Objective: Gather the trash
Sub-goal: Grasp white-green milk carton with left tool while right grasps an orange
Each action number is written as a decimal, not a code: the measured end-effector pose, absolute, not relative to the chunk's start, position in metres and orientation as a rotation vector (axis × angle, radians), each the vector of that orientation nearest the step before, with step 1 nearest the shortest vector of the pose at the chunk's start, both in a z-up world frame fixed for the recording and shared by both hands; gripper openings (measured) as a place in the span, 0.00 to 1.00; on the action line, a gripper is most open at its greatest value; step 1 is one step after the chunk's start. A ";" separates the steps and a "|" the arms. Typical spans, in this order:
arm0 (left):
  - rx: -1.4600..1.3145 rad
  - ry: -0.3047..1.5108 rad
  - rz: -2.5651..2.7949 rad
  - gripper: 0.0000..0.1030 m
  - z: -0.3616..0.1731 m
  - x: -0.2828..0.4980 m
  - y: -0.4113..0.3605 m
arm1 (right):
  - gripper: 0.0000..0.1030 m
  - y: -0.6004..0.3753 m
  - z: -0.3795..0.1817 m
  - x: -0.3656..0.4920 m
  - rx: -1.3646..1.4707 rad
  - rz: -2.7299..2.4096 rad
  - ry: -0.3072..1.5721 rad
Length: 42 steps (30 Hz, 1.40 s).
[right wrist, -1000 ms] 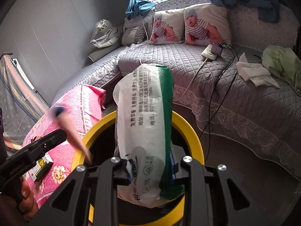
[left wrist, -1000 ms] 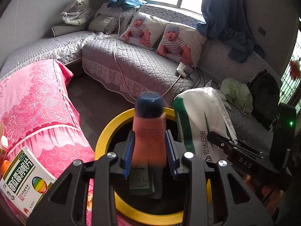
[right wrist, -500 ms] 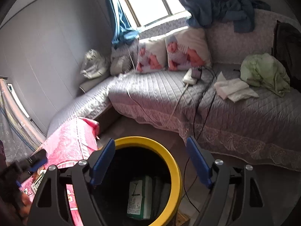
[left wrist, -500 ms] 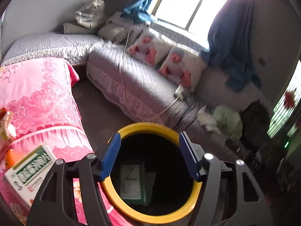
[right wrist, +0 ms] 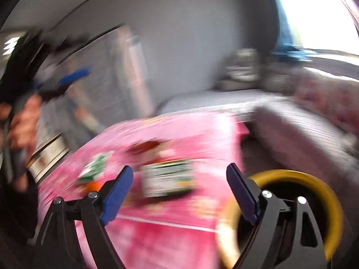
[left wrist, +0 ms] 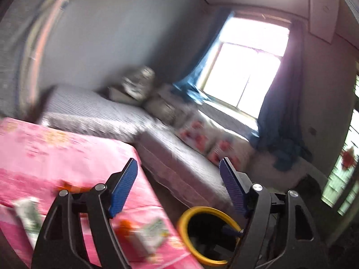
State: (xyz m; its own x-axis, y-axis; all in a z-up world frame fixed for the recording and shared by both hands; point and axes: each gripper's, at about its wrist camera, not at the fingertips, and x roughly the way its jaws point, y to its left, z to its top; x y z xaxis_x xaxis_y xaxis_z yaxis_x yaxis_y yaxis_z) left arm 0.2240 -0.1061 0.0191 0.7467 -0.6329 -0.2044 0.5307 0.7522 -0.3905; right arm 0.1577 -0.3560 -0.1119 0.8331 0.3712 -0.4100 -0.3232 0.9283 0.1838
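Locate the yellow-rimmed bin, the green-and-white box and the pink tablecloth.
yellow-rimmed bin (left wrist: 186,218): left wrist view, left rim.
green-and-white box (right wrist: 167,177): right wrist view, blurred top face.
pink tablecloth (left wrist: 67,152): left wrist view, bare top.

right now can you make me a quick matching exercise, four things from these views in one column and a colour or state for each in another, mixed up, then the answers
Things:
1. bin rim
2. tablecloth
3. left gripper
4. curtain

Colour or state:
A. pink
B. open, holding nothing
C. yellow
D. dark blue, hanging beside the window

Pairs: 1-C, 2-A, 3-B, 4-D
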 end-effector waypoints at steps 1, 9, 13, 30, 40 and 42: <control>-0.317 0.331 -0.613 0.71 0.022 0.221 -0.088 | 0.80 -0.333 -0.113 0.166 0.081 0.426 0.481; -0.272 0.295 -0.293 0.79 0.018 0.186 0.059 | 0.80 -0.182 -0.152 0.221 -0.195 0.664 0.718; -0.290 0.398 -0.177 0.83 -0.017 0.183 0.113 | 0.80 -0.153 -0.171 0.232 -0.233 0.678 0.802; -0.264 0.877 -0.183 0.83 -0.165 0.260 0.088 | 0.53 -0.114 -0.200 0.262 -0.279 0.694 0.930; -0.163 0.977 -0.173 0.83 -0.175 0.291 0.037 | 0.46 -0.155 -0.190 0.249 -0.131 0.734 0.929; -0.147 1.002 -0.160 0.83 -0.180 0.301 0.029 | 0.46 -0.172 -0.185 0.243 -0.088 0.725 0.919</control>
State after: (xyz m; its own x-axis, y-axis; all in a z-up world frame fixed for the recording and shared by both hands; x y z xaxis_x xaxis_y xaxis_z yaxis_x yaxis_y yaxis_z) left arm 0.3015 0.0289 -0.1804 0.5285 -0.2011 -0.8248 0.0664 0.9783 -0.1961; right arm 0.2430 -0.1725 -0.1847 0.3901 0.5332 -0.7507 -0.6054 0.7628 0.2272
